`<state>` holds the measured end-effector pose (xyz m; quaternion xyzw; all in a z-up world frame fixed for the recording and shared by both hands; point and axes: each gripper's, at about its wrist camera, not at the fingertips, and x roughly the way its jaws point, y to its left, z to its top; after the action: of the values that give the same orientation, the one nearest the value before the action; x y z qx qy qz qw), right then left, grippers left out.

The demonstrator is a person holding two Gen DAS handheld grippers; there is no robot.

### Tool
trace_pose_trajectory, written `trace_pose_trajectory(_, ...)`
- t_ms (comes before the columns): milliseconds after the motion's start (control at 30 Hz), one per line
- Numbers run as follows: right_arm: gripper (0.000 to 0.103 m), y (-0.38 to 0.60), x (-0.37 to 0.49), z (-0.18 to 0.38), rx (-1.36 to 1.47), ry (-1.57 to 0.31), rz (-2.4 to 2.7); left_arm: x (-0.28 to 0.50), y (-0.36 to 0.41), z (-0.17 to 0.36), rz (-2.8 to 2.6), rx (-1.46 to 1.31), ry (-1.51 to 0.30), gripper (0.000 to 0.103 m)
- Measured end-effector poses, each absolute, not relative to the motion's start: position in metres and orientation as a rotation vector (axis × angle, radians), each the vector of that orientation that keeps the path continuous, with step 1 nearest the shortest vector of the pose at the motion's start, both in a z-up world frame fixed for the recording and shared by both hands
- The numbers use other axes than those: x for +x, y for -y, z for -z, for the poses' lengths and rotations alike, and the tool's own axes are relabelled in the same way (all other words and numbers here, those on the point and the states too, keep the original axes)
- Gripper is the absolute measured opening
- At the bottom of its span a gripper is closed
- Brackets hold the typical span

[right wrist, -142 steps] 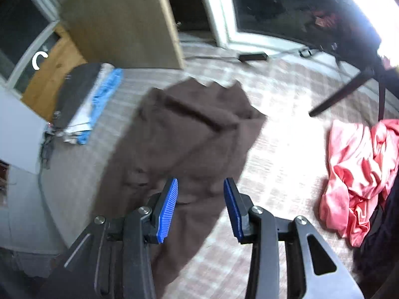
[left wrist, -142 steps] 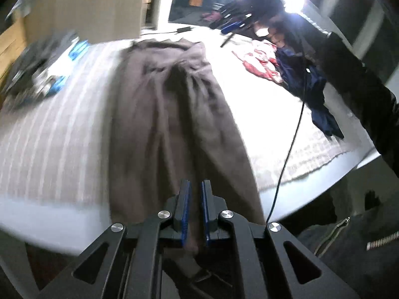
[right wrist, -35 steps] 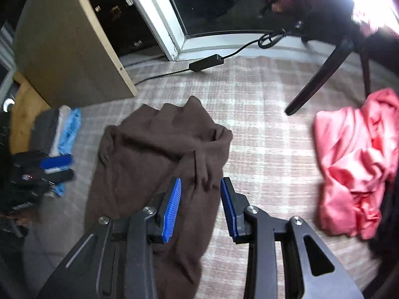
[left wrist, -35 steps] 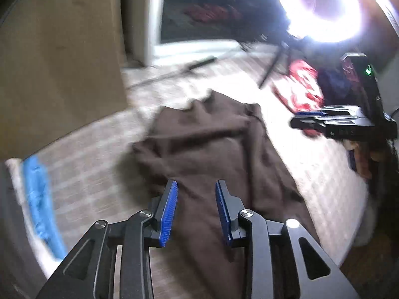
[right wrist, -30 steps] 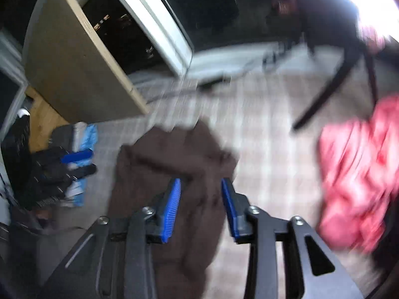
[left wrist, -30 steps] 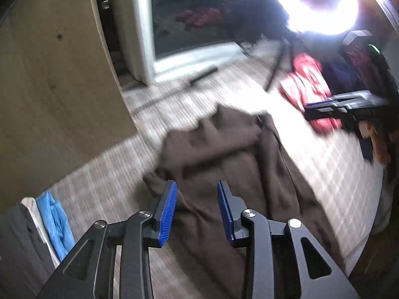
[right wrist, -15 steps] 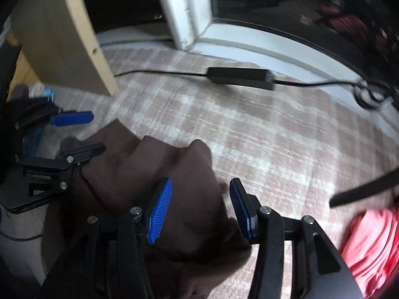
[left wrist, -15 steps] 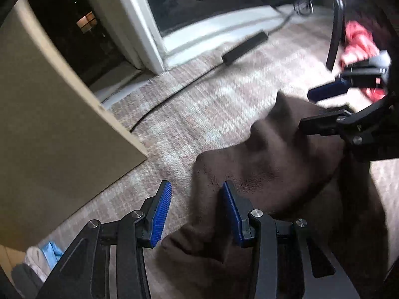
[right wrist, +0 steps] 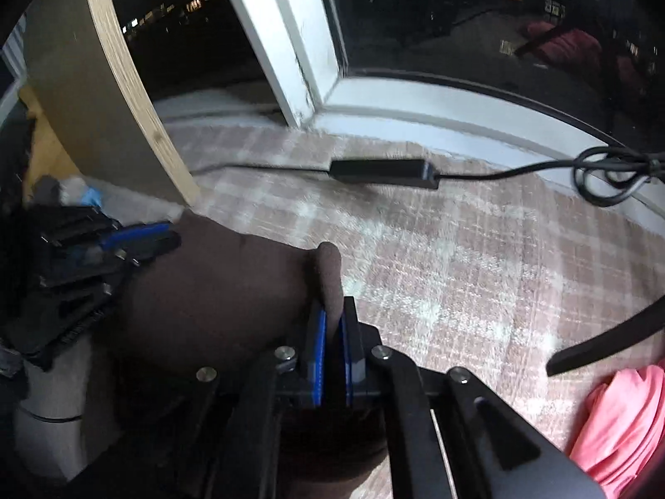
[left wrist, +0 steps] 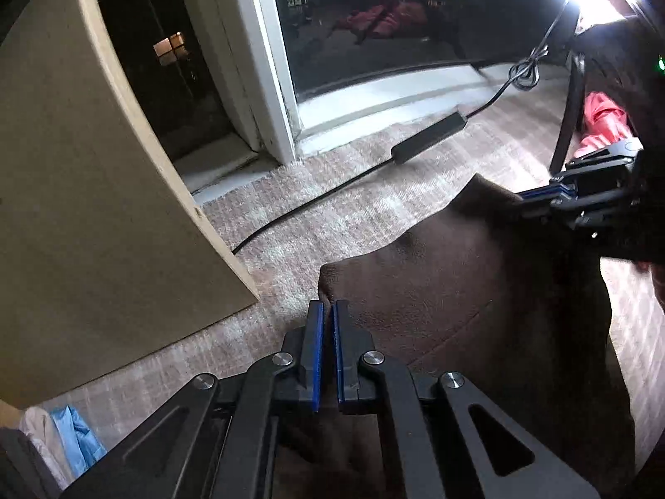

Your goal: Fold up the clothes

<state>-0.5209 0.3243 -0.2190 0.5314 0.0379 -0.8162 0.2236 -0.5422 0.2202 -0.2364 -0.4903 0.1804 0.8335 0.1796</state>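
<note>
A dark brown garment [left wrist: 469, 291] lies on the checked pink-and-white surface [left wrist: 332, 216]. My left gripper [left wrist: 327, 307] is shut on its far left corner. My right gripper [right wrist: 331, 312] is shut on the far right corner, and a tuft of brown fabric [right wrist: 330, 274] sticks up between its blue pads. The right gripper also shows at the right of the left wrist view [left wrist: 540, 199], and the left gripper at the left of the right wrist view [right wrist: 162, 237]. The far hem hangs between the two grippers.
A black power brick [left wrist: 428, 137] with its cable lies past the garment, near the window frame [left wrist: 270, 83]. A wooden panel [left wrist: 83, 208] stands at left. A pink garment [right wrist: 623, 428] lies at right, by a dark tripod leg [right wrist: 615, 341]. Folded blue and white clothes [left wrist: 70, 432] lie at lower left.
Both grippers moved forward to the garment's far corners and shut on them; half a second ago both were open above the fabric.
</note>
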Motion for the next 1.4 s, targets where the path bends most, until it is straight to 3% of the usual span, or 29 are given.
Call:
trace_pose_trajectory(67,0.009,-0.322,-0.519,0.221,1.476,-0.147,2.266,-0.540,-0.223,0.243,-2.360,-1.388,-0.557,0.005)
trace_pose_trajectory(167,0.032,-0.325,-0.519,0.217,1.491,-0.186,2.302,-0.539,-0.225,0.248,-2.367,-1.400,-0.593,0.012)
trace_pose_trajectory(200,0.034,-0.331,-0.519,0.211,1.494,-0.182,2.325,-0.541,-0.223,0.246,-2.369,-1.412,-0.577,0.014)
trace_pose_trajectory(500,0.034,-0.383,-0.455,0.097,1.247,0.098,2.329,-0.498,-0.186,0.160,-2.462,-1.207,-0.527,0.016)
trace_pose_trajectory(700,0.034,-0.404,-0.341,0.072,1.309,0.155,2.295,-0.421,-0.133,0.097,-2.475,-1.077,-0.418,0.018)
trace_pose_trajectory(967,0.034,-0.432,-0.191,0.039,1.391,0.229,2.248,-0.294,-0.083,0.081,-2.328,-1.125,-0.302,0.020)
trace_pose_trajectory(1133,0.034,-0.381,-0.107,0.101,1.547,0.235,2.128,-0.218,-0.081,0.109,-2.171,-1.240,-0.195,0.020)
trace_pose_trajectory(1400,0.034,-0.319,-0.045,0.207,1.691,-0.102,2.056,-0.099,-0.114,0.153,-2.030,-1.351,-0.212,0.020)
